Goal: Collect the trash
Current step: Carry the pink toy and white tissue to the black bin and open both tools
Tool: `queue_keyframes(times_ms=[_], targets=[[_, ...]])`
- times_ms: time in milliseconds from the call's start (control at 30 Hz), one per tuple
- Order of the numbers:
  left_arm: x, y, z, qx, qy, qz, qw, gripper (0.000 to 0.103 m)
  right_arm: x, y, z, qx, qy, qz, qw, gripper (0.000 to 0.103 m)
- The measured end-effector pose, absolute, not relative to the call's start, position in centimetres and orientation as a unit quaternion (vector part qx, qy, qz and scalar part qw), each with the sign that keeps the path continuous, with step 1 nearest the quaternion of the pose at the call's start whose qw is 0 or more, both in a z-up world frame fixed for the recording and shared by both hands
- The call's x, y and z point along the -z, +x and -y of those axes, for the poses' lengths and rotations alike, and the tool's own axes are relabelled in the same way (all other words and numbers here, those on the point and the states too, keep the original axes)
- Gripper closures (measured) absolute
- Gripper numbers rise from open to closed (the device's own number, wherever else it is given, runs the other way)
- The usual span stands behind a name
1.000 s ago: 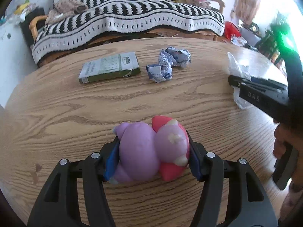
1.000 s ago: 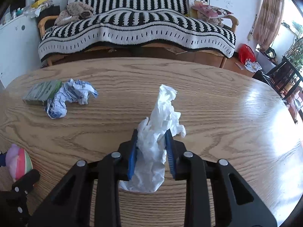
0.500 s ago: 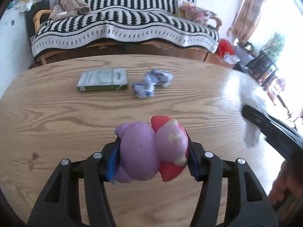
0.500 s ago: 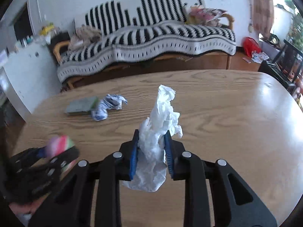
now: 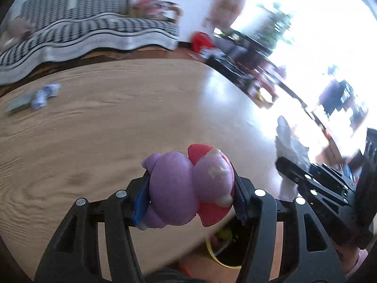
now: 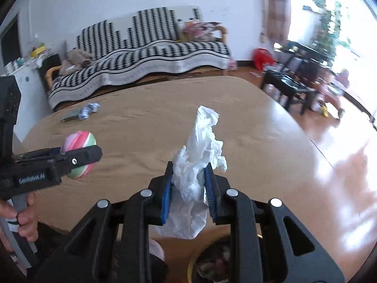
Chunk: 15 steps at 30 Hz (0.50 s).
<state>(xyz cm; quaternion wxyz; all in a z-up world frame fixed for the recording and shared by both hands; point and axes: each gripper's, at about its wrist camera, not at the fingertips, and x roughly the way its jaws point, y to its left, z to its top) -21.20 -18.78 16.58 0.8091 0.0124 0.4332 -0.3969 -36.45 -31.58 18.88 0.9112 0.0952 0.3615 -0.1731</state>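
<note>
our left gripper (image 5: 190,195) is clamped on a squishy purple and pink toy (image 5: 188,188), blue pads pressing it from both sides, and it's held up off the wooden table (image 5: 117,118) near the front edge. from the right wrist view the same toy (image 6: 79,158) looks striped pink, white and green, sticking out past the left gripper (image 6: 77,158).

our right gripper (image 6: 188,188) is squeezed tight on a crumpled white tissue (image 6: 200,153), which pokes up well above the fingertips and hangs down below them too. in the left view that tissue (image 5: 289,146) shows just off to the right of the toy, kinda blurry.

below both grippers, just past the table edge, there's a bin with a yellow rim (image 6: 190,268); we can see it in the left view too (image 5: 216,257), with some stuff inside that we can't make out.

far back on the table sits a crumpled blue and white wrapper (image 6: 90,109) touching a flat green box (image 6: 70,117), both well apart from what we're holding. behind the table is a sofa with a black and white striped throw (image 6: 146,54).
</note>
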Motion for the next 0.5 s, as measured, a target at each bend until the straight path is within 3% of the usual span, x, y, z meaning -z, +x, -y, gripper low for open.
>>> queue_keyframes(times_ms=[200,367,500], targets=[[-12.7,-27.3,24.6,0.422,0.043,-0.486,0.764,0.046,-14.9,-44.7,35.4,0.208,0.140,-0.385,0.888,0.078],[-3.9,-33.0,28.9,0.416,0.076,-0.572,0.703,0.046,-6.9,-49.5,38.8,0.219,0.219,-0.450,0.838,0.078],[0.3,-37.2,31.3,0.435,0.180,-0.536,0.700,0.046,-3.4,-52.2,39.1,0.208,0.255,-0.468,0.820,0.078]])
